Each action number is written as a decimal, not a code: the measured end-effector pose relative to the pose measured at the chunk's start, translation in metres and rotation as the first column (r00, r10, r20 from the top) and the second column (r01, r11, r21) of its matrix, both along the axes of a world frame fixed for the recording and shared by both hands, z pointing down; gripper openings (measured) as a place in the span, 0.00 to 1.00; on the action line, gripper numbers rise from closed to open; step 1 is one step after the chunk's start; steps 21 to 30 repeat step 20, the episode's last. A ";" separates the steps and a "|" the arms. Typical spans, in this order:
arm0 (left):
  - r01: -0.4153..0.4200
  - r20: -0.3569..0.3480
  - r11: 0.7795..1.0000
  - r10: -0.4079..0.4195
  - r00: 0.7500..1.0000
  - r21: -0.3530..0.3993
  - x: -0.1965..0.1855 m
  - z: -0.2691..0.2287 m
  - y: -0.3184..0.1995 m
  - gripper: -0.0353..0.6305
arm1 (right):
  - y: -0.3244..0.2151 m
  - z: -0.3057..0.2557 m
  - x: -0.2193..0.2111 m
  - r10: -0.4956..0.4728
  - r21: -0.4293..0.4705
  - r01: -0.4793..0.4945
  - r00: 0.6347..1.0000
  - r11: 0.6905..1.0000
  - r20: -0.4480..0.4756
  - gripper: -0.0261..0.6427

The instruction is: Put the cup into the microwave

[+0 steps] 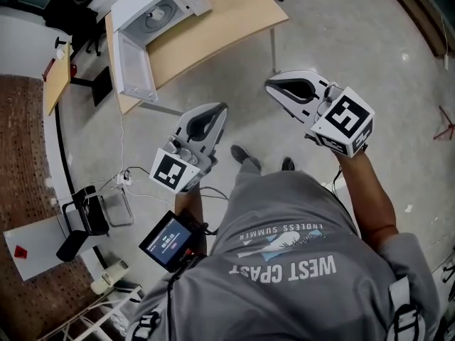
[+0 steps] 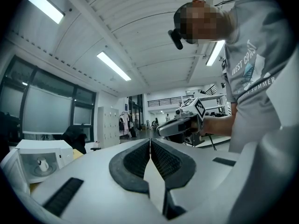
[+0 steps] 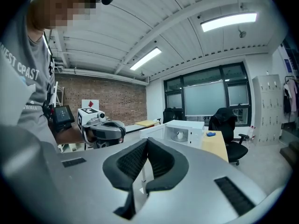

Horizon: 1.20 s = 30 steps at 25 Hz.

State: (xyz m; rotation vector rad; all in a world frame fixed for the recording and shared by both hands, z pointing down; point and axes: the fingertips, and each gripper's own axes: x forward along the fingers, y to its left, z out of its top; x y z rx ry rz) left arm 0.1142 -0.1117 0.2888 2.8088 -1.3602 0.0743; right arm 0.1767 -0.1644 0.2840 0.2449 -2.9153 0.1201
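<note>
A white microwave stands on a wooden table with its door swung wide open. A small white cup sits inside it on the turntable, and the right gripper view also shows the cup there. My left gripper is held over the floor, well short of the table, shut with nothing between its jaws. My right gripper is beside it, also shut and empty. Both point roughly level toward the microwave.
A small blue object lies on the table to the right of the microwave. A black office chair stands behind the table. Another black chair and cables are on the floor at my left. Grey floor lies between me and the table.
</note>
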 end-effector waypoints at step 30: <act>-0.034 -0.001 0.999 0.035 0.999 0.032 -0.039 0.015 0.099 0.09 | 0.095 0.019 -0.027 0.063 0.018 -0.063 0.998 0.998 -0.012 0.07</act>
